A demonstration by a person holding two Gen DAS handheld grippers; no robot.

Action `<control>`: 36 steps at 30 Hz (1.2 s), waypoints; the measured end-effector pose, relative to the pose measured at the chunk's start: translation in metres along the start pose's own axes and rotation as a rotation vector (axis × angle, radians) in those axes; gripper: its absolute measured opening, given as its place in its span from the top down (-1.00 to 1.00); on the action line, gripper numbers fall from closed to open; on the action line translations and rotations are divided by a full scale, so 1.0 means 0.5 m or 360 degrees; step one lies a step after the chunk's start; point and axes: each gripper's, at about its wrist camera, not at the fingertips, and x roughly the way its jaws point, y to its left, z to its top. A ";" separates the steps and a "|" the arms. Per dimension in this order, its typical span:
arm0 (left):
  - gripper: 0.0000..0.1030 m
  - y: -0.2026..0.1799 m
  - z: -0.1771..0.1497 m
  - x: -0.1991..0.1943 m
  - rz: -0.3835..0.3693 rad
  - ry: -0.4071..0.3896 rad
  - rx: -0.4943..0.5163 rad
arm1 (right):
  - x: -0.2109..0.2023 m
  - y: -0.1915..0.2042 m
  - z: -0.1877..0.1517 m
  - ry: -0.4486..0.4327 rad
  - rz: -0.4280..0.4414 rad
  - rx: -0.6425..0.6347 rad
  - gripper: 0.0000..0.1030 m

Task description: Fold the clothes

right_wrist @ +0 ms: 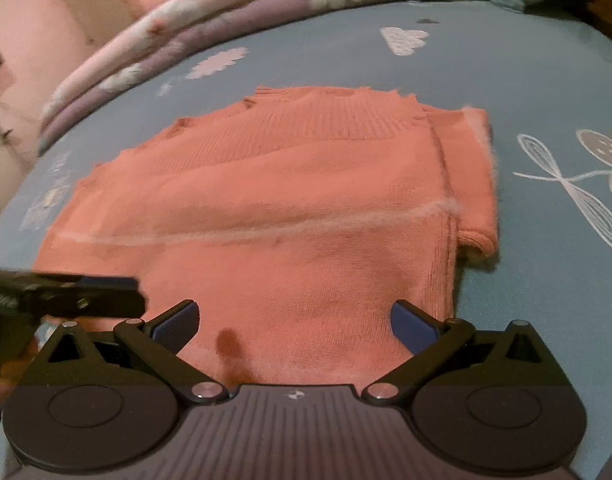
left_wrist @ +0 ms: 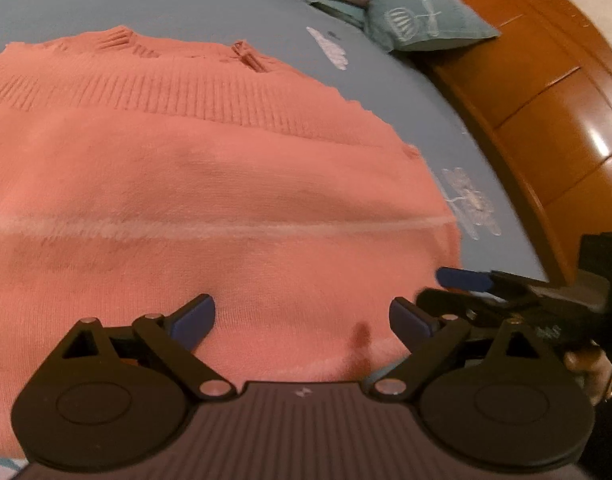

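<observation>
The pink sweater (right_wrist: 266,208) lies flat on the bed (right_wrist: 526,92), straight ahead of and under both tools, its long way going side to side, with the left gripper (left_wrist: 302,316) and right gripper (right_wrist: 294,322) both wide apart, holding nothing, over its near edge.

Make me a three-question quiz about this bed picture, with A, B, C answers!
1. Where does the sweater lie?
A. on the blue bedsheet
B. on the floor
C. on a chair

2. What colour is the sweater?
A. green
B. salmon pink
C. black

3. How is the right gripper?
A. shut on the sweater
B. shut on a pillow
C. open

Answers:
1 A: the blue bedsheet surrounds it.
2 B: the knit is salmon pink all over.
3 C: its blue pads stand wide apart above the cloth.
</observation>
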 end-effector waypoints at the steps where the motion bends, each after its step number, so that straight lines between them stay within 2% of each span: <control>1: -0.82 0.006 0.001 -0.001 -0.0032 0.0001 -0.0003 | 0.006 0.008 0.004 0.0012 -0.0043 0.0005 -1.00; 7: -0.82 0.033 0.010 -0.009 -0.0167 0.0008 -0.0016 | 0.035 0.048 0.001 0.0017 -0.0245 -0.0056 -1.00; 9: -0.82 0.054 0.011 -0.035 -0.0162 -0.0058 -0.0042 | 0.044 0.061 -0.005 0.0022 -0.0310 -0.0134 -1.00; 11: -0.82 0.075 0.013 -0.061 -0.0157 -0.0124 -0.0069 | 0.046 0.066 -0.010 -0.0007 -0.0357 -0.0120 -1.00; 19: -0.79 0.157 0.018 -0.164 -0.0135 -0.0388 -0.0175 | 0.038 0.066 -0.025 -0.0091 -0.0403 -0.0084 -1.00; 21: -0.79 0.196 0.014 -0.194 -0.0078 -0.0437 -0.0237 | 0.040 0.068 -0.026 -0.0108 -0.0407 -0.0080 -1.00; 23: -0.79 0.244 0.008 -0.221 -0.0009 -0.0465 -0.0316 | 0.039 0.068 -0.029 -0.0123 -0.0402 -0.0085 -1.00; 25: -0.79 0.275 0.002 -0.224 -0.0053 -0.0454 -0.0351 | 0.039 0.067 -0.031 -0.0136 -0.0388 -0.0101 -1.00; 27: -0.79 0.280 -0.003 -0.224 -0.0068 -0.0453 -0.0326 | 0.036 0.065 -0.032 -0.0136 -0.0366 -0.0117 -1.00; 30: -0.79 0.271 -0.005 -0.229 -0.0013 -0.0445 -0.0269 | 0.021 0.061 -0.027 -0.0095 -0.0323 -0.0113 -1.00; 33: -0.79 0.266 -0.013 -0.271 -0.0005 -0.0500 -0.0321 | -0.015 0.053 -0.031 -0.0126 -0.0193 -0.0049 -1.00; 36: -0.80 0.257 -0.022 -0.299 -0.0088 -0.0506 -0.0303 | -0.055 0.044 -0.037 -0.0171 -0.0050 0.0023 -1.00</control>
